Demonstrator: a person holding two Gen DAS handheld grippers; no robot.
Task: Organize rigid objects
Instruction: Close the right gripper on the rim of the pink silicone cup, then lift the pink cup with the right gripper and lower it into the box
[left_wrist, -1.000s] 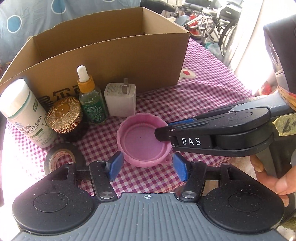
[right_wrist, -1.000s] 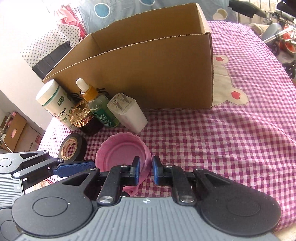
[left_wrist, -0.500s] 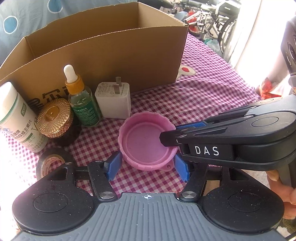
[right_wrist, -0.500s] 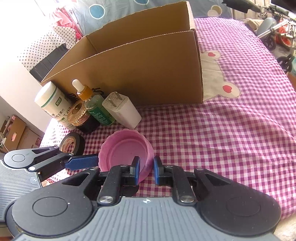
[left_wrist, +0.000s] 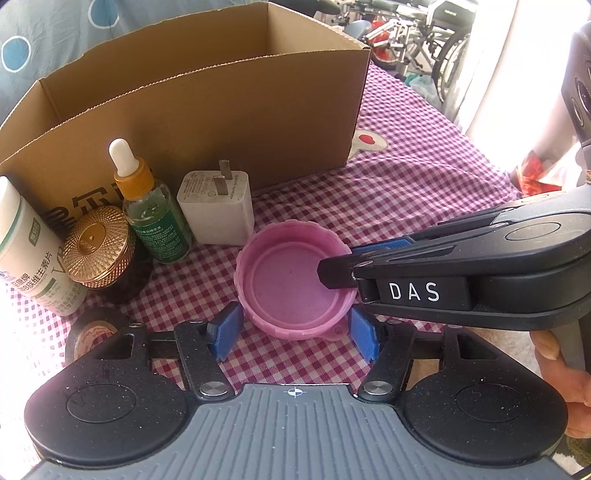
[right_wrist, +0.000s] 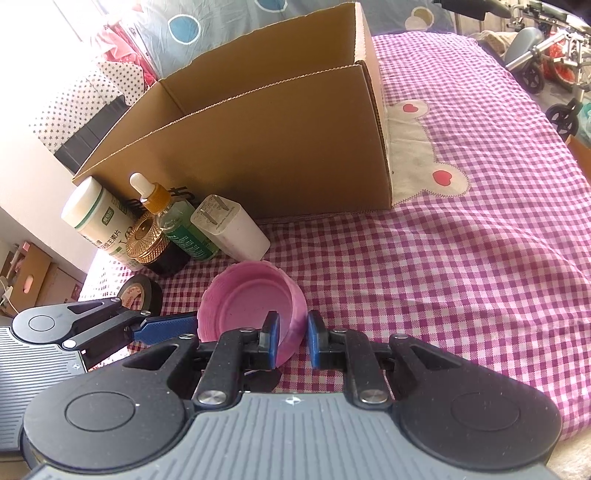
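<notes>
Purple-and-white checked cloth (right_wrist: 461, 258) covers the surface, with a big open cardboard box (left_wrist: 221, 110) standing at the back. Near the front lies a pink cap (left_wrist: 291, 284), round, shallow, ribbed around its outer wall, open side up, with a small tab at its near edge. From left to right, a row stands in front of the box: a white pill bottle (left_wrist: 26, 254), a dark jar with a gold lid (left_wrist: 98, 253), a green dropper bottle (left_wrist: 155, 218) and a white plug adapter (left_wrist: 218, 210). A roll of black tape (left_wrist: 92, 328) lies nearer, left of the cap. The left gripper (left_wrist: 293, 334) straddles the cap's near side with its blue pads spread, seemingly not pressing on it. The right gripper (right_wrist: 291, 338), coming in from the right, is clenched on the cap's wall, one finger inside and one outside.
</notes>
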